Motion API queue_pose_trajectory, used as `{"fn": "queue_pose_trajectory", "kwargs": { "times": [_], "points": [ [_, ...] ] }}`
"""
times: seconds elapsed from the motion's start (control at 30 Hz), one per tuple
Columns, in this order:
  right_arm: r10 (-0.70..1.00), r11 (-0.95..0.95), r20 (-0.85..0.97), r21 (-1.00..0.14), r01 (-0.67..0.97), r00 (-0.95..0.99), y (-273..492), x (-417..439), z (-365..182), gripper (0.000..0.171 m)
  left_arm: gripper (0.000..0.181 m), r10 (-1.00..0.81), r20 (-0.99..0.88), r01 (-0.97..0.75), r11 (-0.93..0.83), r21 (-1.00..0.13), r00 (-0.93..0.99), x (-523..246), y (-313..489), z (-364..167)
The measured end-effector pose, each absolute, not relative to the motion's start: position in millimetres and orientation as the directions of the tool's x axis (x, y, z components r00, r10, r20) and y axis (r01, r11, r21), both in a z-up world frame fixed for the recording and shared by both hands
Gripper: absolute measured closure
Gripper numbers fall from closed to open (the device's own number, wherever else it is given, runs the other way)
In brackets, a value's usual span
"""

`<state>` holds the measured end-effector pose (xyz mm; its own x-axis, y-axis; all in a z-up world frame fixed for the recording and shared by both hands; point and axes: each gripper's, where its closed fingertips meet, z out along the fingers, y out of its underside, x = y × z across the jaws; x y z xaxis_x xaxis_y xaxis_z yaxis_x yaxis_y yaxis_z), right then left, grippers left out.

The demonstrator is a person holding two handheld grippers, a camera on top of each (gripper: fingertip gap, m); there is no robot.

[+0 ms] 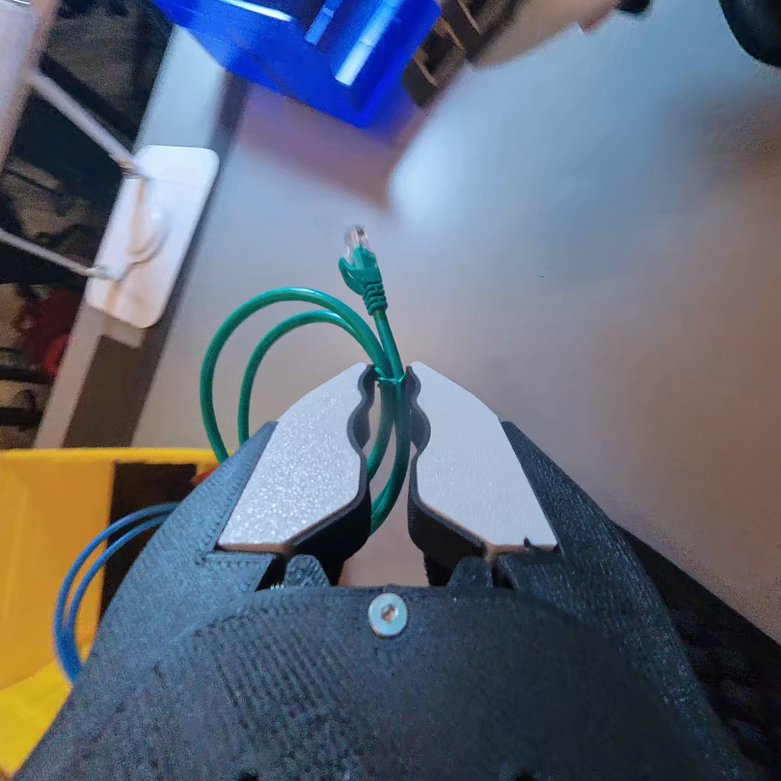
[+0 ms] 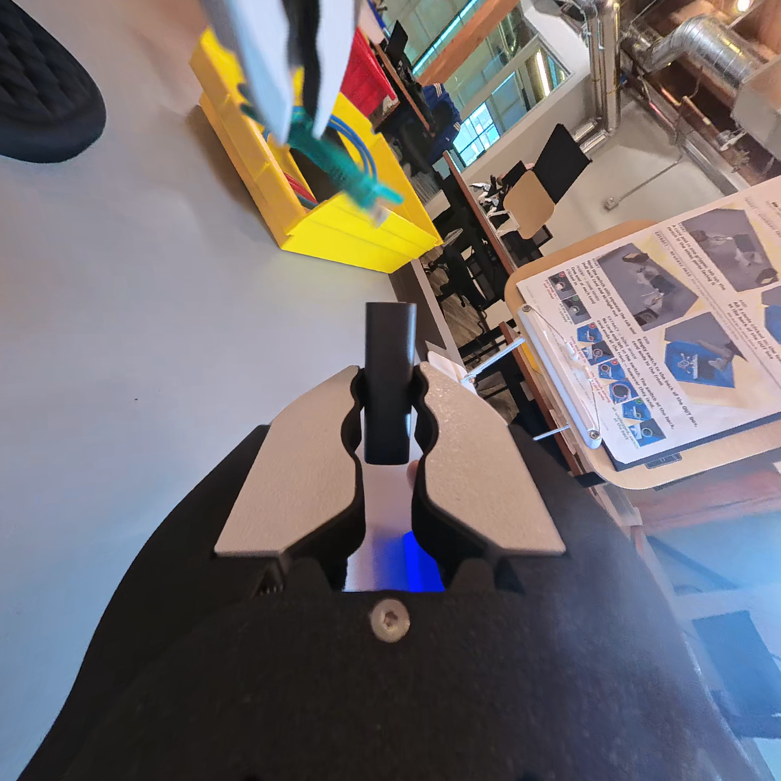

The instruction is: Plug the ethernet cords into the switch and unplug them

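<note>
My left gripper point(image 1: 391, 376) is shut on a coiled green ethernet cord point(image 1: 382, 334). Its plug point(image 1: 359, 262) sticks up past the fingertips, above the grey table. The cord's loops hang to the left. In the right wrist view the left gripper point(image 2: 302, 135) shows at the top, blurred, with the green cord point(image 2: 338, 169) hanging from it over the yellow bin. My right gripper point(image 2: 389, 380) is shut on a black box, the switch point(image 2: 389, 359), held end-on above the table. A blue cord point(image 1: 76, 591) loops out of the yellow bin at lower left.
A yellow bin point(image 2: 359, 236) holds more cords near the table's edge; it also shows in the left wrist view point(image 1: 46, 528). A blue bin point(image 1: 321, 63) sits at the far side. A clipboard stand with an instruction sheet point(image 2: 655, 338) stands off the table at right. A black pad point(image 2: 38, 84) lies at upper left.
</note>
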<state>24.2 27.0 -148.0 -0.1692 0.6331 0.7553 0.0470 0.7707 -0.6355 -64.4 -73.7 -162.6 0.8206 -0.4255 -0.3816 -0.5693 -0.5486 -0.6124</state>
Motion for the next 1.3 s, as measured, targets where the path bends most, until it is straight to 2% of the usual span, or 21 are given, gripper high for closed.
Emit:
{"fn": "queue_pose_trajectory", "kwargs": {
  "times": [0.03,0.2,0.3,0.4,0.47,0.6,0.77,0.93,1.13,1.3],
  "points": [
    [0.634,0.77,0.755,-0.636,0.05,-0.165,29,26,-146,0.15,0.167,-0.47,-0.364,-0.59,-0.559,-0.583,0.804,-54,-70,-178],
    [0.639,0.769,0.752,-0.633,0.091,-0.162,44,31,-148,0.15,0.166,-0.612,-0.254,-0.643,-0.579,-0.501,0.749,-19,-56,-246],
    [0.641,0.767,0.749,-0.632,0.11,-0.169,49,32,-151,0.15,0.161,-0.638,-0.225,-0.656,-0.591,-0.469,0.736,-20,-55,-267],
    [0.637,0.77,0.75,-0.628,0.115,-0.179,49,32,-153,0.15,0.153,-0.636,-0.197,-0.615,-0.543,-0.572,0.746,-10,-50,-251],
    [0.64,0.768,0.745,-0.63,0.116,-0.187,48,32,-155,0.15,0.154,-0.62,-0.189,-0.584,-0.53,-0.615,0.761,-7,-45,-242],
    [0.636,0.771,0.746,-0.624,0.126,-0.199,47,30,-159,0.15,0.147,-0.597,-0.149,-0.566,-0.609,-0.555,0.789,-14,-42,-262],
    [0.63,0.776,0.75,-0.619,0.12,-0.204,43,30,-159,0.15,0.159,-0.55,-0.052,-0.479,-0.672,-0.564,0.833,-17,-30,-274],
    [0.601,0.798,0.767,-0.593,0.108,-0.224,40,31,-163,0.15,0.168,-0.585,-0.134,-0.549,-0.623,-0.558,0.8,-22,-29,-272],
    [0.53,0.844,0.805,-0.531,0.076,-0.268,33,31,-176,0.15,0.169,-0.57,-0.16,-0.51,-0.531,-0.677,0.806,-27,-29,-233],
    [0.456,0.887,0.834,-0.453,0.085,-0.31,24,26,-193,0.15,0.17,-0.575,-0.233,-0.557,-0.486,-0.673,0.784,-23,-36,-221]
  ]
}}
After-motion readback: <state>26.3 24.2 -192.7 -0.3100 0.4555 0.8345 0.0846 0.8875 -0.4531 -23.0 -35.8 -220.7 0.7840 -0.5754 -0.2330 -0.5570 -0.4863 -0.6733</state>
